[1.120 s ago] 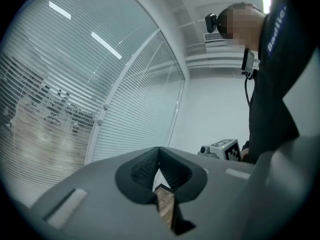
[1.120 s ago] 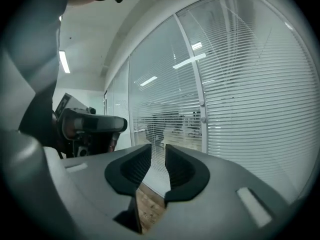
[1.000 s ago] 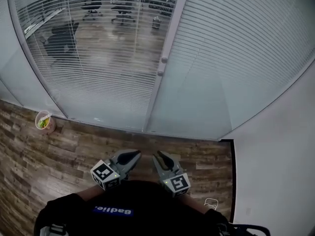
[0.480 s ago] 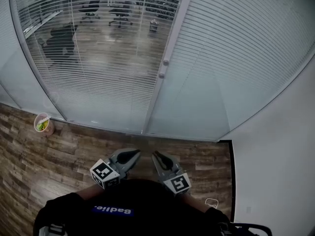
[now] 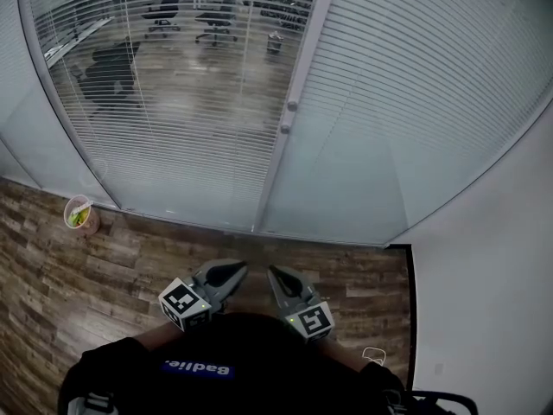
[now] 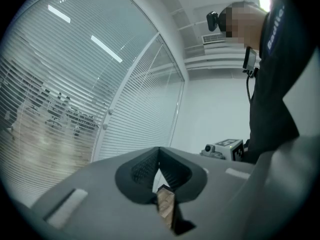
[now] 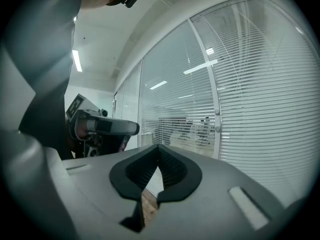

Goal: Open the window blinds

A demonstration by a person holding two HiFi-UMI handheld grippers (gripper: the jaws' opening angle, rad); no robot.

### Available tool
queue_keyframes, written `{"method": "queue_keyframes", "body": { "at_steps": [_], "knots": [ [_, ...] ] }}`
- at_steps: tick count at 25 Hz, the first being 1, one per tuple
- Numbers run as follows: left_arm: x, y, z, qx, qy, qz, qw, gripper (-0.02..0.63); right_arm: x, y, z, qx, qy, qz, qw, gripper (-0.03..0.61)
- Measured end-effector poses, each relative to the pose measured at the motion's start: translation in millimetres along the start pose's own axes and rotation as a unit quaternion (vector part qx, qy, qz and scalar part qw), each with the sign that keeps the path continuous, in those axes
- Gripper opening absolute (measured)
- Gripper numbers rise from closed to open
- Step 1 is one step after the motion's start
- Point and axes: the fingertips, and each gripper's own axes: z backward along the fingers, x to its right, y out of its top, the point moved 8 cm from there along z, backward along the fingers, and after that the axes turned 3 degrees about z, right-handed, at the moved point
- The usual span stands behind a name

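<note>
The window blinds (image 5: 173, 111) run along the far edge of the floor (image 5: 130, 266), and an upright post (image 5: 292, 93) splits them into a left panel and a right panel. A cup (image 5: 80, 215) stands on the floor at its far left, just beside the foot of the left panel. A wall (image 5: 492, 301) closes off the floor's right edge. Office chairs (image 5: 164, 11) stand beyond the left panel.

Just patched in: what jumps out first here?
The left blinds panel, slats open onto office chairs, and the right blinds panel, shut, fill the head view. Low, close to the person, the left gripper and right gripper are shut on nothing, the right's jaws having just closed. A cup stands on the floor, left.
</note>
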Motion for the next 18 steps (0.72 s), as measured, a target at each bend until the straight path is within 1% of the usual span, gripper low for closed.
{"method": "queue_keyframes", "body": {
  "at_steps": [4, 10, 18],
  "knots": [
    [3.2, -0.9, -1.1, -0.001, 0.002, -0.004, 1.0000, 0.000, -0.2, -3.1, 2.0, -0.009, 0.007, 0.003, 1.000, 0.002],
    [6.9, -1.1, -1.9, -0.001, 0.004, -0.007, 1.0000, 0.000, 1.4, -5.0, 6.0, -0.007, 0.004, -0.006, 1.000, 0.002],
    [11.5, -3.3, -2.0, -0.002, 0.005, -0.010, 0.9999, 0.000, 2.3, -7.4, 9.9, -0.007, 0.003, -0.005, 1.000, 0.002]
  ]
}}
